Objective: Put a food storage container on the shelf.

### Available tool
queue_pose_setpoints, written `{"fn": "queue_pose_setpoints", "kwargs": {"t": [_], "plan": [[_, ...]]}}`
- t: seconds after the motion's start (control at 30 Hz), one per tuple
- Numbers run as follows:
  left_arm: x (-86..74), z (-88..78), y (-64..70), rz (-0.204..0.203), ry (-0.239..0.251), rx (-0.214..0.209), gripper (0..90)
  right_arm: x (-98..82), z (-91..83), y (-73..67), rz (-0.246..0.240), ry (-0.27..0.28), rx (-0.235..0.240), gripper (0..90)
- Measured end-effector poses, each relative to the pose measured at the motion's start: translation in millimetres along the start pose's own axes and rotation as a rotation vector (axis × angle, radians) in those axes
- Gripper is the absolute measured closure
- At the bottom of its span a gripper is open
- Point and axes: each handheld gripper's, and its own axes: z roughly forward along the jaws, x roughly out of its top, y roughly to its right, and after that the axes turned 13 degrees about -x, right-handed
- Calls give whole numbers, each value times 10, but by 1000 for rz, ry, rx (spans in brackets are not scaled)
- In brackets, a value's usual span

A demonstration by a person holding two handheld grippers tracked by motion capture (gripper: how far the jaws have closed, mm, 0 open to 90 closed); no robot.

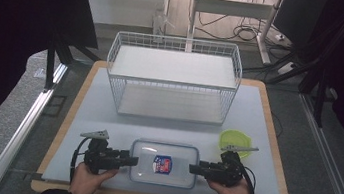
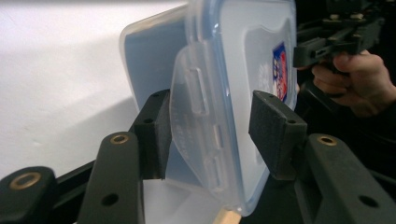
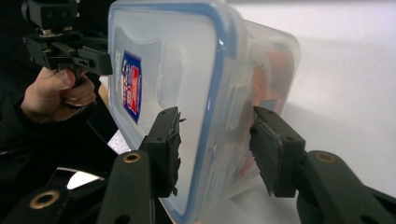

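Clear, blue-rimmed lidded container [image 1: 163,163] with a red-blue label; both grippers' fingers [image 2: 154,133] spread around its ends.

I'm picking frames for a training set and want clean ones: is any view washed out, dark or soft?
High view: sharp centre, black corners, box readable. Left gripper view: white table blown out, the far hand dim, near jaws slightly soft. Right gripper view: table washed pale, left side dark, label legible.
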Motion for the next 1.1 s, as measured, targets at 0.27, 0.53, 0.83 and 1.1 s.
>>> {"fn": "queue_pose_setpoints", "kwargs": {"t": [0.27, 0.53, 0.83, 1.1], "plan": [[80, 4, 24, 13, 10, 32, 510, 73, -27, -35, -29, 51, -23, 548], [301, -74, 118, 55, 46, 33, 515, 243, -104, -58, -55, 104, -8, 549], [668, -174, 240, 115, 94, 9, 536, 544, -254, -52, -71, 151, 13, 547], [991, -299, 332, 147, 124, -7, 548, 889, -397, -120, -101, 197, 26, 548]]}}
